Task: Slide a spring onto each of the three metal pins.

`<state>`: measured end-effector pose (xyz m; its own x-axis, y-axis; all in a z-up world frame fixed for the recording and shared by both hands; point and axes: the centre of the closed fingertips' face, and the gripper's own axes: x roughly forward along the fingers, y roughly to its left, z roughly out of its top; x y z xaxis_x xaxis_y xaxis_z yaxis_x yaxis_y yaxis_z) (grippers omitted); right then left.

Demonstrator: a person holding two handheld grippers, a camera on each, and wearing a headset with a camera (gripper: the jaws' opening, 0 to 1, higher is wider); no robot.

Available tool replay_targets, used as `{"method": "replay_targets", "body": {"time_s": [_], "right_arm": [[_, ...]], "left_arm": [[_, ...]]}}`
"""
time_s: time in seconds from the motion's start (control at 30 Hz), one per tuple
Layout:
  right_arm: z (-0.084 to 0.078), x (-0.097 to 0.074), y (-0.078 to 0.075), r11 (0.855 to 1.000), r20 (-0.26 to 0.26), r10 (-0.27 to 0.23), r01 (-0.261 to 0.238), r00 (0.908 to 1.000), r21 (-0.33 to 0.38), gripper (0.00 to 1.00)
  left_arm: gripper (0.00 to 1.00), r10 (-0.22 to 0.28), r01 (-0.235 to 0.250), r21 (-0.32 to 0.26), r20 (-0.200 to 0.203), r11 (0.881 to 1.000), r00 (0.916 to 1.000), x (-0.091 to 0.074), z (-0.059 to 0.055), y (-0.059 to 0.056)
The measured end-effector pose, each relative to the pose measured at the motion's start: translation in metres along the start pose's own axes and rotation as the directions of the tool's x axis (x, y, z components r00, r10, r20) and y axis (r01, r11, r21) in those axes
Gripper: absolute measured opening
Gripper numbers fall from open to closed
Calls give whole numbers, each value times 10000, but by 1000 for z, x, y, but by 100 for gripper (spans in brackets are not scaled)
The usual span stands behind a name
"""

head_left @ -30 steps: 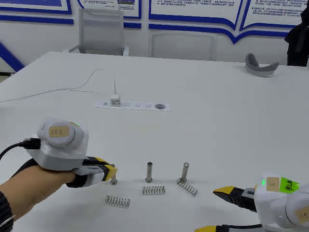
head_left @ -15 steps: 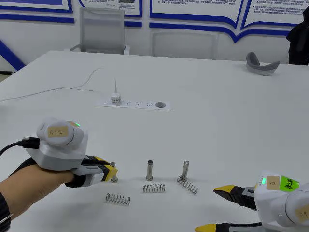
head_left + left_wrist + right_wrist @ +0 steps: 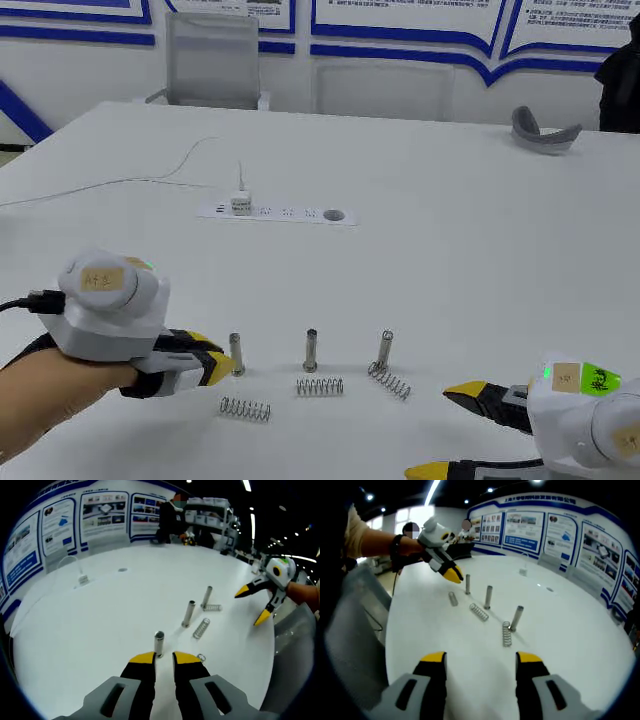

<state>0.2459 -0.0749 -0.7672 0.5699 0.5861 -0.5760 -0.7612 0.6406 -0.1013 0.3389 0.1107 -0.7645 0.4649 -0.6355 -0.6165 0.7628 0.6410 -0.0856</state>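
Left gripper: jaws slightly apart, empty, beside left pin.
Right gripper: spread, empty.
Springs: on bench.

The table is plain white, and the left pin, middle pin and right pin are shiny grey, just like the curly springs. The left gripper and the right gripper are white with black fingers and yellow tips, and the right one has a bright green patch on top. The wall boards are white with blue edges, and the chair is grey.
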Motion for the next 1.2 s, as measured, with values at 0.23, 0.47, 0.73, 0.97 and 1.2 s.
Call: {"method": "replay_targets", "body": {"time_s": [0.23,0.47,0.73,0.97,1.2], "right_arm": [[0,0,1,10000,-25,10,-10,10000,-7,57],[0,0,1,10000,-51,9,-9,10000,-8,57],[-2,-1,0,10000,-93,-44,44,9999,41,57],[-2,-1,0,10000,-94,-56,56,9999,43,57],[-3,-3,-1,9999,-117,-98,99,9999,81,57]], "left_arm": [[14,-606,607,151,-19,9980,9982,-5,-8,-8],[15,-1566,1582,1165,-229,9805,9874,-5,-14,-28],[16,-2220,2251,1519,-375,9624,9743,-2,-15,-33],[16,-2454,2599,2022,-942,9442,9648,7,-23,-36],[15,-2574,2810,2212,-1297,9339,9576,14,-28,-37]]}}
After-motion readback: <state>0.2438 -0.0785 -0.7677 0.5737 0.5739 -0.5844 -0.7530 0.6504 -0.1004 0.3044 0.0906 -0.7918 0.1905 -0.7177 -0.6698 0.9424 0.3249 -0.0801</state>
